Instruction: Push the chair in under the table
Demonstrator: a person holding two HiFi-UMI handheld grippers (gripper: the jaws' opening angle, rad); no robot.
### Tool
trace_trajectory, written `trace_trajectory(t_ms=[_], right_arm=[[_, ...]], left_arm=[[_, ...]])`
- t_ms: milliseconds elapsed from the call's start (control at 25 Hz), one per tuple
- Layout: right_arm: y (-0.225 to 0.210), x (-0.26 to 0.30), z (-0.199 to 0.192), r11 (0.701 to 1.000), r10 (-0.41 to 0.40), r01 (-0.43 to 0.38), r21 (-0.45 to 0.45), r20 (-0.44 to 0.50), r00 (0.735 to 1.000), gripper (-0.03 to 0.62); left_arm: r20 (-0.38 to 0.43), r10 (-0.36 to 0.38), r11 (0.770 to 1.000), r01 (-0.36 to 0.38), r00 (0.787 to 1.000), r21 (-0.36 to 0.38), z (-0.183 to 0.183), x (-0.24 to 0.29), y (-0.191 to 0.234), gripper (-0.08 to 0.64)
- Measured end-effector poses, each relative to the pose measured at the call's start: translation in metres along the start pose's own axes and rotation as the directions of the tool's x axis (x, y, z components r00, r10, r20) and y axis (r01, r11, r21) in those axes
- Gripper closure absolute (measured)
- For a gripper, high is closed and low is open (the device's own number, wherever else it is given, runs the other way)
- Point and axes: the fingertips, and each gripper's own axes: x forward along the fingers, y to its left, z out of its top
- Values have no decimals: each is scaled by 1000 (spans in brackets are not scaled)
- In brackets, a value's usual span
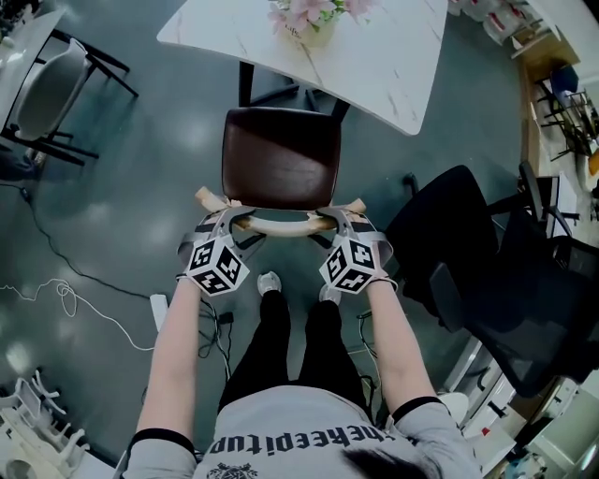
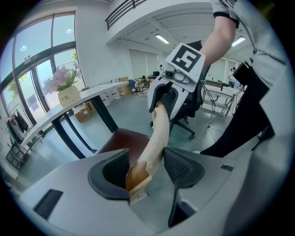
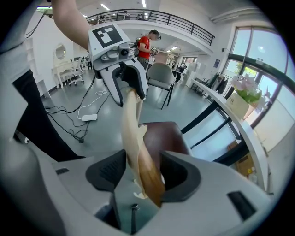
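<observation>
Your left gripper (image 2: 146, 159) is closed on the left end of the pale, curved wooden back rail (image 1: 281, 225). The rail runs between its dark pads with no visible slack. Your right gripper (image 3: 143, 168) is clamped the same way on the right end. Neither holds anything else.

The rail belongs to the brown-seated chair (image 1: 281, 154), which stands directly ahead of you, roughly square to the white marble-topped table (image 1: 393, 65). Only the front of the seat reaches the table edge and most of it lies in the open, so the push is judged barely begun.

Procedure: push both ends evenly and level, so the chair travels straight and does not yaw. Do not bear down on the rail, or the legs may chatter or tip. Watch the black table legs (image 1: 245, 84) under the top and the black office chair (image 1: 468, 243) near your right. Stop before the rail meets the table edge, because a pot of pink flowers (image 1: 314, 23) stands on the top.
</observation>
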Motion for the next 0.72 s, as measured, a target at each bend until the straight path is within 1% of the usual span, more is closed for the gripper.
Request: trace_trajectory(t_ms=[320, 720], right_arm=[[-19, 10, 11, 999, -25, 25, 29, -10, 1000, 356], [-28, 16, 16, 998, -46, 46, 35, -11, 999, 356]], left_arm=[[11, -22, 999, 22, 1000, 33, -3, 1, 26, 316], [32, -26, 998, 24, 999, 63, -4, 1, 40, 316]])
